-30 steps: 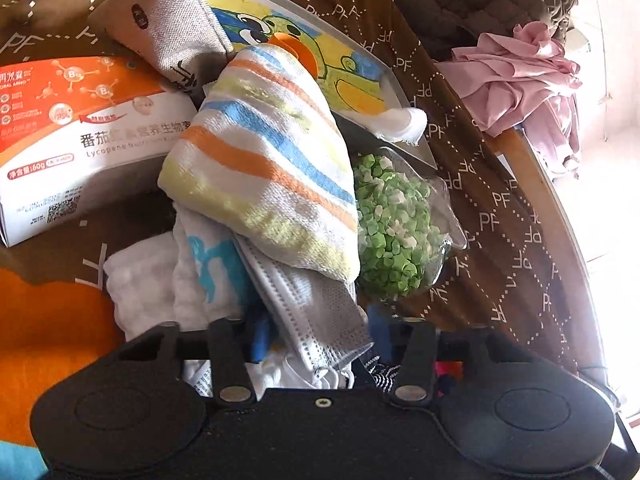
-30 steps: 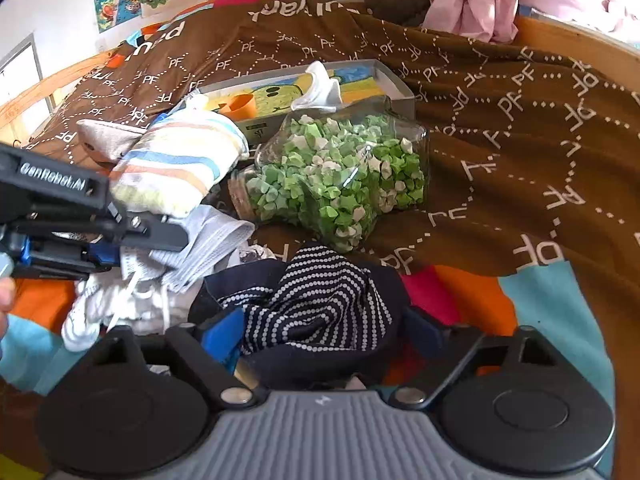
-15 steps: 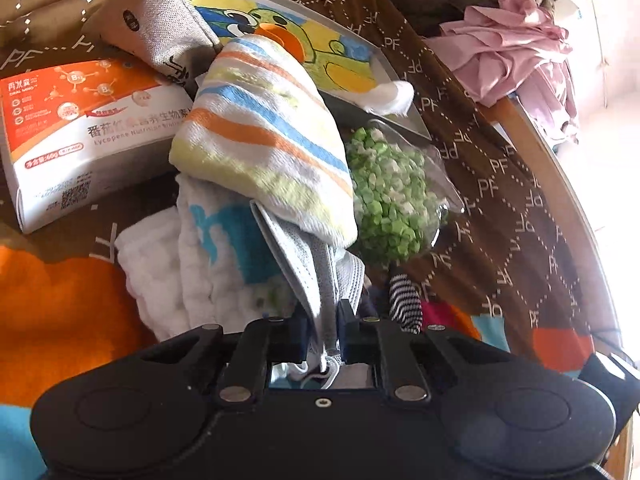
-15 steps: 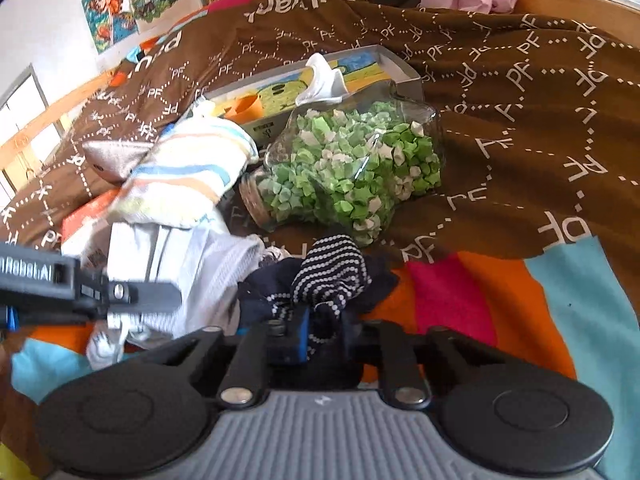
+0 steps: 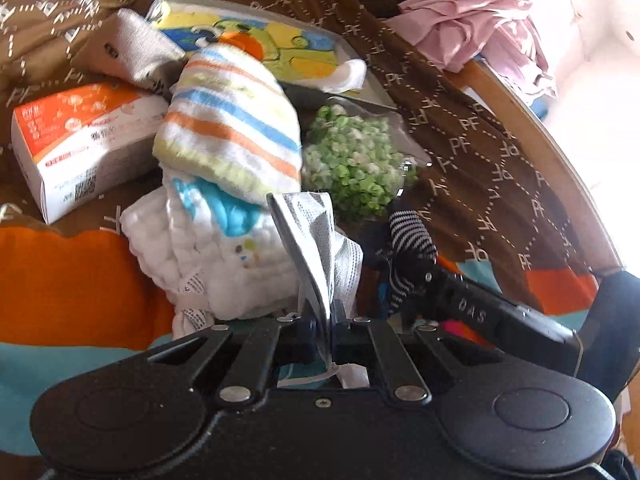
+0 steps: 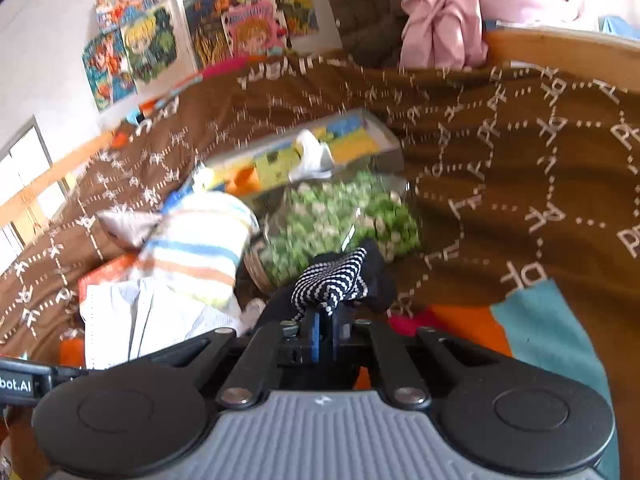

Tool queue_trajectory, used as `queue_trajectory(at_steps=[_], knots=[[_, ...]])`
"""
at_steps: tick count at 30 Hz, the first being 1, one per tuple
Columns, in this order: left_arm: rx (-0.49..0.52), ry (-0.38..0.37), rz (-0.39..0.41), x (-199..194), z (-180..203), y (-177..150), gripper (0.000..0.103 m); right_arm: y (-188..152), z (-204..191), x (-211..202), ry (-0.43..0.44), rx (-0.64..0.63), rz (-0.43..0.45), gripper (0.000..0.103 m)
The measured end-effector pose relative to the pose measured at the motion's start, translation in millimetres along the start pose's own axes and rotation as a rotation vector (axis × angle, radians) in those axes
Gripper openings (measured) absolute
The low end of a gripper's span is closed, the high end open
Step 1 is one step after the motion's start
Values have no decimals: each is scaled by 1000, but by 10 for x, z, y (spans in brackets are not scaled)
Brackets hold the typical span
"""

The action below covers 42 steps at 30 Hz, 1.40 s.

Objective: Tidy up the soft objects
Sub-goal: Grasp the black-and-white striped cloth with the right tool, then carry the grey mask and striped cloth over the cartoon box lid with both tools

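Fingers of the left gripper (image 5: 322, 322) pinch a grey face mask (image 5: 312, 236), the right gripper (image 6: 325, 330) a dotted dark sock (image 6: 334, 280), over the bed (image 6: 520, 184) beside a clear jar (image 6: 340, 220) of green paper stars.

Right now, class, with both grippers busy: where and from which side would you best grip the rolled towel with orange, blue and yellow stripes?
Take the striped towel at its rounded near end, which overhangs the white quilted cloth. Come from the camera's side, jaws across the roll: box left, jar of green bits right.
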<state>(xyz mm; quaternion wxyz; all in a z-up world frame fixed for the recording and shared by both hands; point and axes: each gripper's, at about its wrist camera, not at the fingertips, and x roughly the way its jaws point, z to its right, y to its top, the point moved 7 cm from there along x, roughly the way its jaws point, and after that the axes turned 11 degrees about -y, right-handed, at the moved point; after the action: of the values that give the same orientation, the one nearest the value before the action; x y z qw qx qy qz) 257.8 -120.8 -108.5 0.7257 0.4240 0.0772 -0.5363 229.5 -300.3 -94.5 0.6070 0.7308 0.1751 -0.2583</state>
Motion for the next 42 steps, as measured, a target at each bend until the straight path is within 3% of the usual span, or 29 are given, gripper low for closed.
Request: queue_trajectory(at_steps=[9,18,24,34,37,42], knots=[[89,10,51,-232,227,81,5,171,-21,-250,28,14,153,5],[151,-2,94,-396,358,380,5,321,-79,-420,68,25,262,6],[225,28,121,-488,395,678,6,699,-221,-329,112,57,331,6],[271,55,242,-358,222,1570,6,1559,-293,525,160,81,396,6],[262,47,279,-131,97,1896,6,1699,-164,913,158,139,369,6],[255,26,295,380,-64,2277,6,1649,130,1395,174,259,283,6]])
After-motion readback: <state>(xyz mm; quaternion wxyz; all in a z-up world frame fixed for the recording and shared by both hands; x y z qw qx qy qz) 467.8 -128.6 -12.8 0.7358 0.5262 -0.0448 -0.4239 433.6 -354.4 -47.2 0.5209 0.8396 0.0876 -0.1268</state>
